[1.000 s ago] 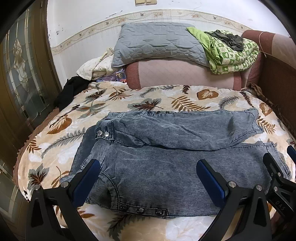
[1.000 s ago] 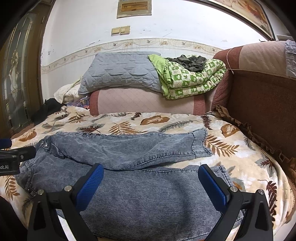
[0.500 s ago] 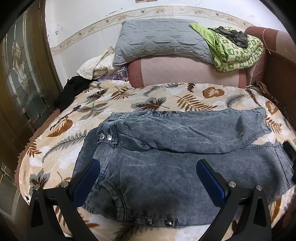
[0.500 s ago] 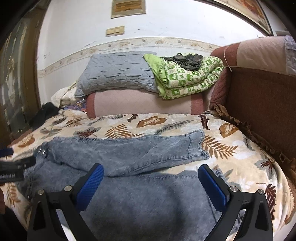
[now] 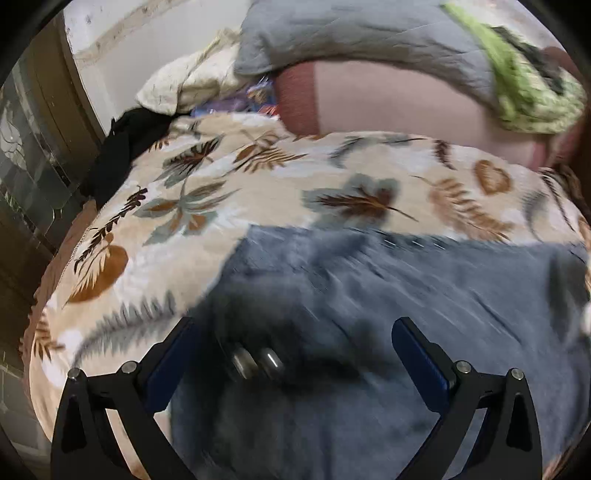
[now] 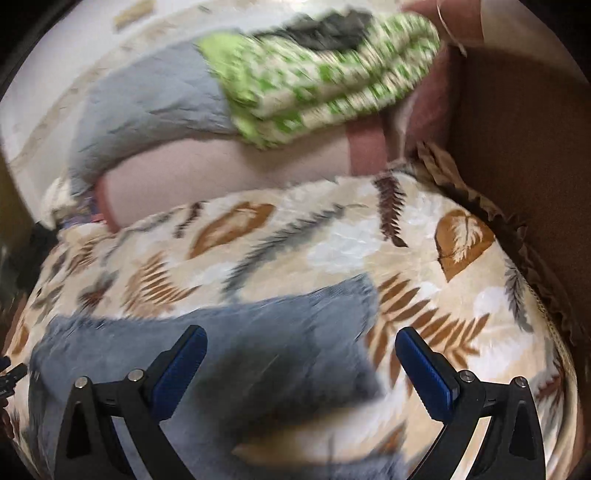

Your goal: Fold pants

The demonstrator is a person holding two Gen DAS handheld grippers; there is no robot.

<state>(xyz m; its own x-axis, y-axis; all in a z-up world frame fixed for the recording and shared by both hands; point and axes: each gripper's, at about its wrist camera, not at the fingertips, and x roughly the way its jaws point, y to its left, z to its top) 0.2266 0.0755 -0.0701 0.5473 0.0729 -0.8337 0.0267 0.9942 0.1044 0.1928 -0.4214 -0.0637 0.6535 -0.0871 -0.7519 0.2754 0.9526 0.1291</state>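
Note:
Grey-blue denim pants (image 5: 388, 332) lie flat on a leaf-print bed cover (image 5: 177, 221), one leg folded across the other. My left gripper (image 5: 291, 354) is open and empty, low over the waistband end, with two metal snaps (image 5: 256, 363) between its jaws. My right gripper (image 6: 301, 363) is open and empty, low over the hem end of the upper leg (image 6: 295, 325). In the right wrist view the pants (image 6: 184, 354) run off to the left. Both views are motion-blurred.
A grey pillow (image 5: 351, 33) and a green patterned blanket (image 6: 321, 74) sit on a pink bolster (image 5: 399, 103) at the back. A black cloth (image 5: 125, 147) lies at the far left. A brown sofa side (image 6: 524, 155) borders the right.
Both grippers have moved forward and down toward the pants, so the denim now fills the lower part of each view. Both stay open.

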